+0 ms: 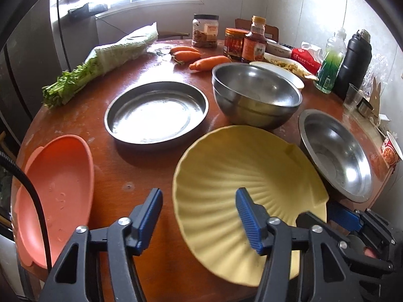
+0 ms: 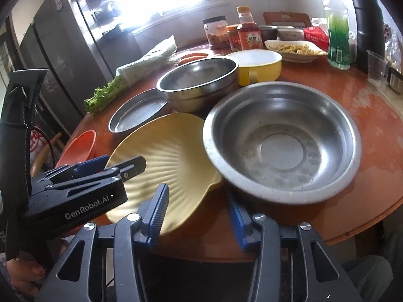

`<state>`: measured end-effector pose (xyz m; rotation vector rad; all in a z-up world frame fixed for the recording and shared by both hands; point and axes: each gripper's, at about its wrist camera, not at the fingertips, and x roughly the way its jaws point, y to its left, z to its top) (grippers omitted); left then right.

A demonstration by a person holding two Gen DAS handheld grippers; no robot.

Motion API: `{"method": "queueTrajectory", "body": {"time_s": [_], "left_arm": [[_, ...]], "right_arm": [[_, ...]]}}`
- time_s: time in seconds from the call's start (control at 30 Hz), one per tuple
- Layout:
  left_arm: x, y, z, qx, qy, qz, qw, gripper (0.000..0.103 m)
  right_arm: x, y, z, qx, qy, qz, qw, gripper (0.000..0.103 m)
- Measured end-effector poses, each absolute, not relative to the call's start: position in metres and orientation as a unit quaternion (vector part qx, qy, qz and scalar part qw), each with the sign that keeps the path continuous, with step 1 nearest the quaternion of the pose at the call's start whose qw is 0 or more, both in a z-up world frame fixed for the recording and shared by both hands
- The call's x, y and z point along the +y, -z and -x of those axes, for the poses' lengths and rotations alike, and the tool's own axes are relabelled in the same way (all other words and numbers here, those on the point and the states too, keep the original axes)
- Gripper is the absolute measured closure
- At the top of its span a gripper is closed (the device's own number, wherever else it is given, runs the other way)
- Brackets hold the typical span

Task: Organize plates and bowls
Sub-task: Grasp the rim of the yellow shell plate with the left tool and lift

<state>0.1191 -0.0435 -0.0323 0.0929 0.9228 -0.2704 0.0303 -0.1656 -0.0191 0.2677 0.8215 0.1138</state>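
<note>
A yellow shell-shaped plate (image 1: 241, 176) lies at the front of the round table, also in the right wrist view (image 2: 166, 156). My left gripper (image 1: 199, 219) is open above the plate's near left rim; its right finger hangs over the plate. My right gripper (image 2: 199, 211) is open and empty at the table's front edge, beside the plate and a wide steel bowl (image 2: 282, 141). A flat steel pan (image 1: 156, 112), stacked steel bowls (image 1: 257, 95) and an orange plate (image 1: 58, 196) are on the table too.
The wooden table (image 1: 121, 176) carries a cabbage (image 1: 121, 47), carrots (image 1: 201, 63), jars and a sauce bottle (image 1: 254, 40), a yellow pot (image 2: 259, 65), a food dish (image 2: 294, 49), a green bottle (image 2: 338, 32) and a black flask (image 2: 367, 25) at the back.
</note>
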Motion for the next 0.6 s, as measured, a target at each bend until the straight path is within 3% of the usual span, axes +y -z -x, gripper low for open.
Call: {"method": "queueTrajectory", "body": {"time_s": [0.03, 0.23, 0.6], "left_arm": [[-0.045, 0.034, -0.120, 0.447, 0.131, -0.045, 0.884, 0.056], [-0.044, 0.035, -0.120, 0.445, 0.131, -0.042, 0.885, 0.060], [-0.033, 0.023, -0.106, 0.436, 0.119, -0.042, 0.891, 0.060]], "right_arm": [[-0.166, 0.019, -0.031, 0.397, -0.056, -0.127, 0.907, 0.061], [-0.165, 0.021, -0.033, 0.397, -0.056, -0.119, 0.909, 0.065], [-0.157, 0.013, -0.028, 0.391, -0.078, -0.117, 0.910, 0.065]]}}
